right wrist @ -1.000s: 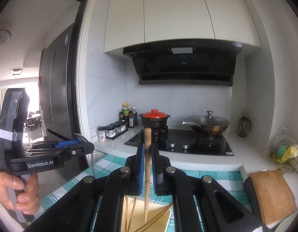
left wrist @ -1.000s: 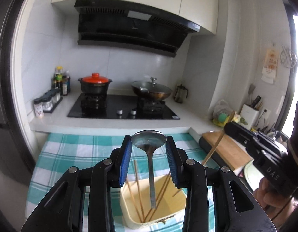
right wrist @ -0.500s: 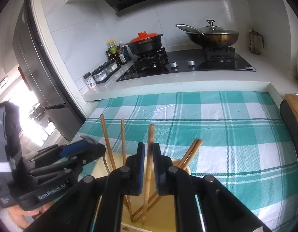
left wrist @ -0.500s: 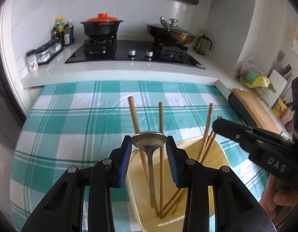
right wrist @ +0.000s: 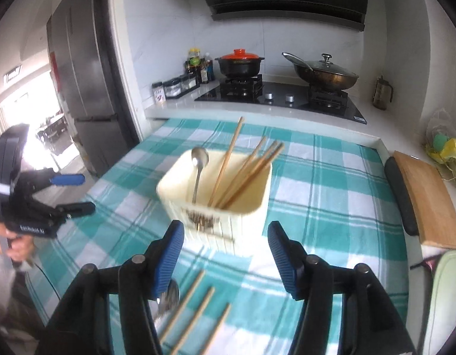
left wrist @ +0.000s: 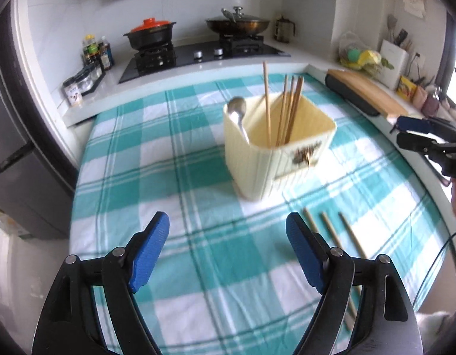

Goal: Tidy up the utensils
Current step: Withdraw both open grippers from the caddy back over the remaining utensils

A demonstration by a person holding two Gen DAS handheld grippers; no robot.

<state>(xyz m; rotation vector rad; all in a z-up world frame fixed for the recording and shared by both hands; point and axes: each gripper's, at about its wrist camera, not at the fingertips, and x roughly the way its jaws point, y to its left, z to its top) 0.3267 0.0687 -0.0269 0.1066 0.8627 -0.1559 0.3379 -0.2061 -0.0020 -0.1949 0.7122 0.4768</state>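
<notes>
A cream utensil holder (left wrist: 275, 159) stands on the teal checked cloth; it also shows in the right wrist view (right wrist: 219, 210). It holds a metal spoon (left wrist: 238, 112) and several wooden chopsticks (left wrist: 287, 109). Three loose chopsticks (left wrist: 331, 230) lie on the cloth near me; they also show in the right wrist view (right wrist: 195, 316), beside a second spoon (right wrist: 168, 298). My left gripper (left wrist: 228, 254) is open and empty, back from the holder. My right gripper (right wrist: 225, 260) is open and empty, above the loose chopsticks.
A stove with a red-lidded pot (right wrist: 239, 65) and a wok (right wrist: 322, 74) stands behind the table. Spice jars (left wrist: 86, 74) sit at the left of the counter. A wooden cutting board (right wrist: 429, 201) lies at the right edge. A fridge (right wrist: 83, 74) stands left.
Both grippers opened and pulled back from the holder. The spoon and the chopstick they held now stand in the holder.
</notes>
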